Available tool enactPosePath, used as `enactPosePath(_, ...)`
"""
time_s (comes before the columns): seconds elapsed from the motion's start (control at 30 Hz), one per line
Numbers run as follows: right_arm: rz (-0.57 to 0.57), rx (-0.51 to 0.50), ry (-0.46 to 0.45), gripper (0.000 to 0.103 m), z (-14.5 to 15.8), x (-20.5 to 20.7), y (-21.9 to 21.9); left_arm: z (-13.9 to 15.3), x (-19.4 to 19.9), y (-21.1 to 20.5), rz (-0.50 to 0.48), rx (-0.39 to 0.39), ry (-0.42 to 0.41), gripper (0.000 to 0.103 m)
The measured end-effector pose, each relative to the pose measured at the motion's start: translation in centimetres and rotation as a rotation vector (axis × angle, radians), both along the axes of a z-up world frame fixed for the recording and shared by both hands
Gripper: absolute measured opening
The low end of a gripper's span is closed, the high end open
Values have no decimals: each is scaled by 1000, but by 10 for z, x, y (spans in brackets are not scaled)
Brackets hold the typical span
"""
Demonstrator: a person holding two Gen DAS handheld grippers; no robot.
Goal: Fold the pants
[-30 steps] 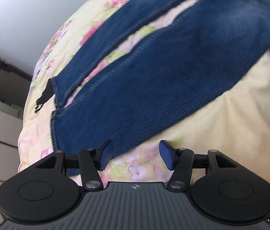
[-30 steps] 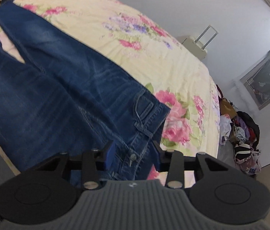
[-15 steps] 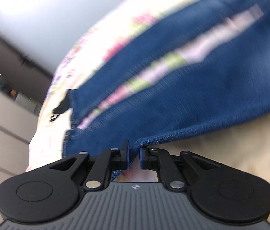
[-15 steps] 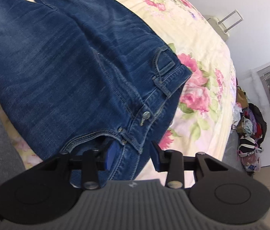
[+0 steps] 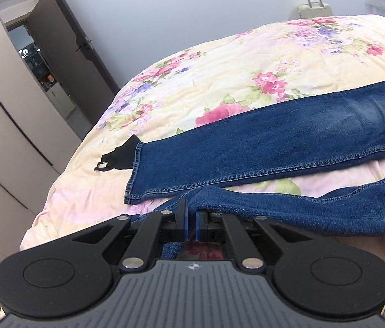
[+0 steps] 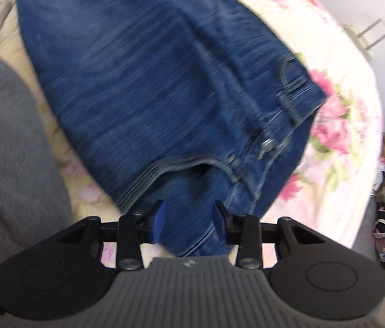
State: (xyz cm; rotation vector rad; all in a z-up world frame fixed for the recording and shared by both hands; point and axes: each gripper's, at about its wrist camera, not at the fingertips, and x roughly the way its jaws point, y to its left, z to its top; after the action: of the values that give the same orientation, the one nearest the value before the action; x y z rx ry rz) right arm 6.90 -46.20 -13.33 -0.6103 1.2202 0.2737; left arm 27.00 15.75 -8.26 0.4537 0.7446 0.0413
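- My left gripper [image 5: 190, 220] is clamped on a leg hem of the blue denim pants [image 5: 288, 139] on the floral bedspread [image 5: 219, 73].
- My right gripper [image 6: 188, 221], jaws apart and closing, straddles the waistband near the bed's edge.

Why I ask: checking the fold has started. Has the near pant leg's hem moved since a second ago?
Yes. The left gripper, shut on the near hem, has lifted it off the quilt toward the far leg.
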Motion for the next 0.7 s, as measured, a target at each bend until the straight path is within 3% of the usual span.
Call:
enactPosePath(0.3, 149, 41, 97, 37, -23, -19, -5, -6, 3, -6, 67, 39, 35, 5)
enactPosePath(0.43, 241, 3, 115, 40, -42, -21, -2, -7, 2, -9, 91, 49, 46, 5)
enactPosePath(0.6, 293, -20, 71, 42, -64, -28, -1, -11, 2, -9, 123, 46, 58, 5)
enactPosePath(0.67, 280, -18, 41, 38, -68, -34, -2, -11, 2, -9, 133, 40, 58, 5)
enactPosePath(0.7, 255, -10, 17, 30, -65, -36, -3, -10, 2, -8, 138, 34, 56, 5)
